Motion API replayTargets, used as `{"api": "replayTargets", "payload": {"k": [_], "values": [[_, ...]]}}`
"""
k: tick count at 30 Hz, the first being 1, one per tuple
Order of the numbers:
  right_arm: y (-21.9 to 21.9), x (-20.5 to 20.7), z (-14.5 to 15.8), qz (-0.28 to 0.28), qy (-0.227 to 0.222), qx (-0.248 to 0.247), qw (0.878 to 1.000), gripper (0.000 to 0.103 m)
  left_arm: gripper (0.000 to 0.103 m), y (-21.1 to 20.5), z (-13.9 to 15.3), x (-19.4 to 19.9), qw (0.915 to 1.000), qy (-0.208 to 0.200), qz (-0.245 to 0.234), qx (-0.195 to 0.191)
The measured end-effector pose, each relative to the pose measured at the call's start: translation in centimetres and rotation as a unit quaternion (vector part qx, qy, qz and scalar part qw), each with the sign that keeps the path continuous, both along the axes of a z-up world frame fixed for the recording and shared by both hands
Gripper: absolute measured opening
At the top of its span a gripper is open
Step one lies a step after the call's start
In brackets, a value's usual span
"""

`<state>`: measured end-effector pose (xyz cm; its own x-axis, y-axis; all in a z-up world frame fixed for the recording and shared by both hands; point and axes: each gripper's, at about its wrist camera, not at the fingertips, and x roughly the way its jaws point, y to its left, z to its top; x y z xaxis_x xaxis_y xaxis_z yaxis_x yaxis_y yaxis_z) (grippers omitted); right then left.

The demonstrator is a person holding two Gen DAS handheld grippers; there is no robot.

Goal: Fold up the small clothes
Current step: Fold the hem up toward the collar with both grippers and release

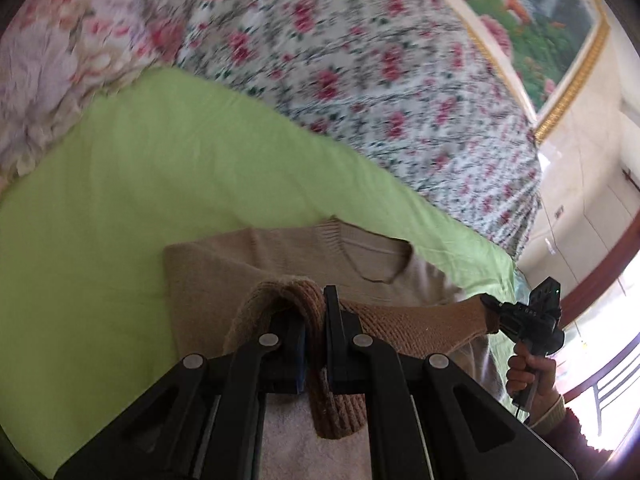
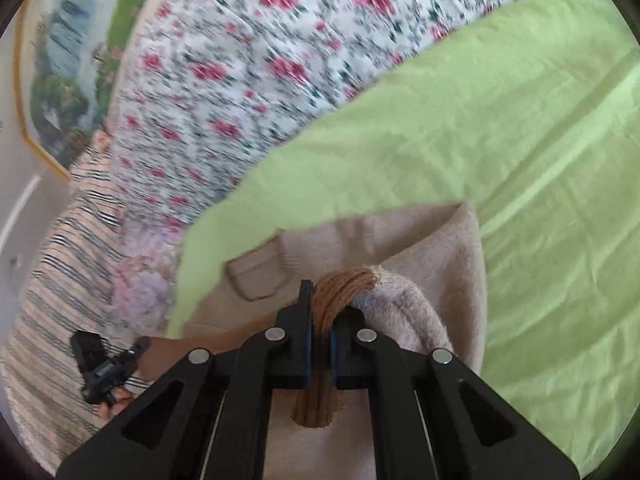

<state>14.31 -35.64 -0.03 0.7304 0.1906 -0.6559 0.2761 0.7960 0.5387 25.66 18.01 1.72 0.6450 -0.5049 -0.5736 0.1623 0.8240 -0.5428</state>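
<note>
Two claws are clamped on one beige sweater, and that sweater is my landmark for everything here. It lies on the green sheet of the bed, neckline at its far end, body running back toward me under both claws.

My left claw has its jaws nearly together on the brown ribbed hem, which bunches up between the pads and hangs down behind them. My right claw is pinched the same way on the same brown band, at the sweater's other lower corner. In the left view the right claw sits off the sweater's right edge, the hem stretched between the two grips; in the right view the left claw shows off its left edge.

So the hem's long axis runs crosswise, claw to claw, and the sweater's length runs away from both toward the neckline. I judge that the coming move carries the hem forward over the body to meet the neckline, both arms equally near and needing to travel level, or the fold will skew.

Beyond the sweater's far end lie a floral quilt and a framed picture; both are motion-blurred.
</note>
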Motion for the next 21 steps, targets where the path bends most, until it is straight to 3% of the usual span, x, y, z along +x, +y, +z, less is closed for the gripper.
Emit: {"api": "replayTargets", "payload": {"k": [5,7,11,12,14,17,19,21], "values": [[-0.6,1.7,-2.8,-0.013,0.045,-0.006,0.999,0.010,0.007,-0.9,-4.1,2.8,0.9978,0.046,0.007,0.047],[-0.7,1.0,-2.5,-0.014,0.049,-0.001,0.999,0.011,0.009,-1.3,-5.1,2.8,0.9965,0.059,-0.001,0.060],[-0.1,-2.7,1.0,-0.018,0.007,-0.019,1.000,0.036,0.018,-1.3,-4.3,-0.2,0.9968,0.048,-0.024,0.060],[0.4,-3.8,1.9,-0.016,-0.009,-0.022,1.000,0.037,0.020,-1.7,-3.8,-1.6,0.9965,0.043,-0.033,0.064],[2.6,-5.3,2.8,0.020,-0.029,-0.024,0.999,0.037,0.020,-3.0,-3.3,-4.0,0.9962,0.037,-0.057,0.054],[8.1,-4.2,1.2,0.139,0.018,-0.030,0.990,0.037,0.022,-7.8,-3.8,-6.5,0.9897,0.042,-0.134,0.029],[11.7,-2.7,-0.2,0.206,0.049,-0.050,0.976,0.037,0.022,-10.6,-4.4,-6.6,0.9843,0.049,-0.162,0.049],[13.8,-0.9,-1.2,0.239,0.076,-0.080,0.965,0.037,0.021,-12.5,-5.2,-5.7,0.9791,0.059,-0.172,0.091]]}}
